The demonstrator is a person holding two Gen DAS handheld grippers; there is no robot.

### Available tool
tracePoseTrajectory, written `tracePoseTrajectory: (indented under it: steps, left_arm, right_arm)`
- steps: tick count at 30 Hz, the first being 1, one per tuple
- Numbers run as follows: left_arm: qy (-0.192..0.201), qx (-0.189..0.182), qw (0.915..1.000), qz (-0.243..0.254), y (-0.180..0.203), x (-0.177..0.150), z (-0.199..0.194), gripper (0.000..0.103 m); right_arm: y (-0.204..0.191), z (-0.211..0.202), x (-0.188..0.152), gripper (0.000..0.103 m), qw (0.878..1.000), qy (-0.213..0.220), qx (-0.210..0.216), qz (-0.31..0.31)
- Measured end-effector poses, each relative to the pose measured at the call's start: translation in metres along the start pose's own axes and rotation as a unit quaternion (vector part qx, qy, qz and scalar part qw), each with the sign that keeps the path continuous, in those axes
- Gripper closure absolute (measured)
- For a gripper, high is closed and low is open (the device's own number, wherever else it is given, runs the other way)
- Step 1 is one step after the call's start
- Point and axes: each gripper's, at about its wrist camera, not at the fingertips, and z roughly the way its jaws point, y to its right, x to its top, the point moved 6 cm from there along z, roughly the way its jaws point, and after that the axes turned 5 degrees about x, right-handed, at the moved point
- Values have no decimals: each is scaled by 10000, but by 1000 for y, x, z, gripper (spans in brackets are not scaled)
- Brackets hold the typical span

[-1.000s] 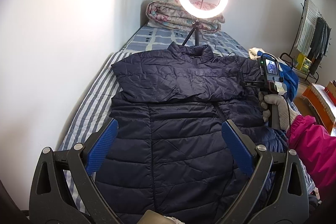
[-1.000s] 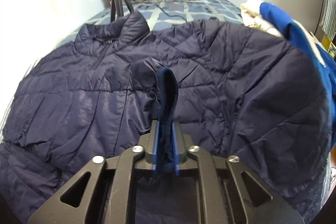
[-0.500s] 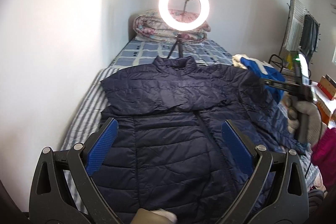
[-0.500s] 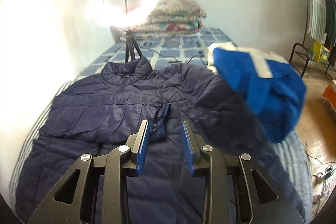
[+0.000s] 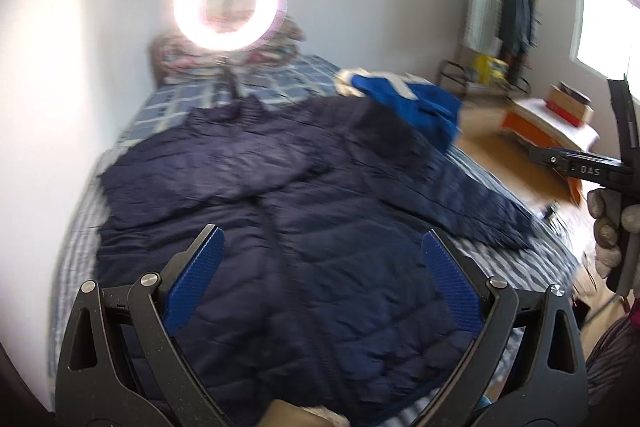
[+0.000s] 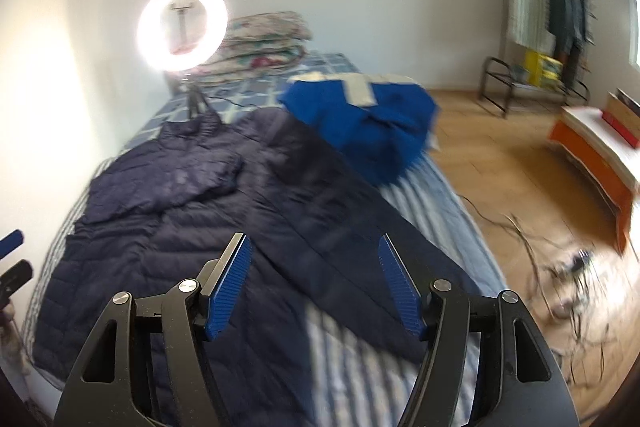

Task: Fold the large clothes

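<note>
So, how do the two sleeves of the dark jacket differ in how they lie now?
The sleeve on the wall side is folded across the chest of the navy jacket; the other sleeve stretches out straight, away from the body. The folded one rests on the jacket itself; the straight one lies on the striped sheet near the bed's edge. Both are the same quilted navy fabric, and no fingers hold either.

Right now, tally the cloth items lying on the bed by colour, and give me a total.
Navy: 1, the puffer jacket
Blue with pale strips: 1, the bundled garment
Floral: 1, the folded quilt stack
Total: 3
</note>
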Motion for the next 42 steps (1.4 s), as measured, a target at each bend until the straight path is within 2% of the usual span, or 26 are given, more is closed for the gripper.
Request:
tracePoseTrajectory:
  steps: [5,10,12,13,15,16,20,24,31,35,37,38,39,40,41,42]
  left_arm:
    - [-307,-374,9978,446,74,-5,27,2]
    - [-695,-900,9891,936,149,-18,59,2]
    - [-872,-1168,9833,1093,183,-26,74,5]
    - [-951,-1264,9806,1156,196,-30,81,17]
    - [-1131,-1450,9745,1288,223,-37,94,32]
    - [-1226,-1576,9703,1367,241,-40,103,34]
    - [-1408,-1957,9556,1692,306,-48,122,34]
    - [-1670,-2017,9430,2052,363,-58,149,34]
    - [-1957,-1703,9375,2321,411,-74,196,34]
    - [-2165,-1438,9358,2382,417,-85,219,34]
    - [-2186,-1426,9353,2389,417,-86,223,35]
    - [-2209,-1430,9361,2336,415,-85,225,37]
    - [-2223,-1419,9371,2288,413,-84,228,47]
    - [-2249,-1403,9383,2221,410,-83,231,54]
    - [-2283,-1451,9387,2138,408,-81,233,57]
    - [-2314,-1512,9389,2052,406,-80,234,67]
  right_arm:
    - [52,-20,-25,37,9988,-82,-442,179]
    - [99,-28,-43,37,9961,-158,-688,535]
    - [114,-29,-48,37,9950,-197,-765,610]
    - [121,-30,-50,37,9942,-208,-818,666]
    - [134,-34,-54,37,9926,-205,-862,831]
    - [140,-36,-54,37,9918,-210,-847,937]
    - [159,-48,-49,37,9884,-77,-969,1168]
    - [168,-62,-41,37,9856,124,-933,1404]
    - [165,-76,-26,37,9847,416,-786,1501]
    - [170,-82,-23,37,9811,541,-667,1732]
    - [170,-84,-21,37,9807,574,-648,1751]
    - [169,-84,-20,37,9809,583,-641,1744]
    - [168,-84,-19,37,9811,595,-631,1731]
    - [167,-84,-18,37,9811,602,-624,1729]
    - [166,-84,-18,37,9814,600,-618,1717]
    - [164,-84,-18,37,9817,593,-613,1703]
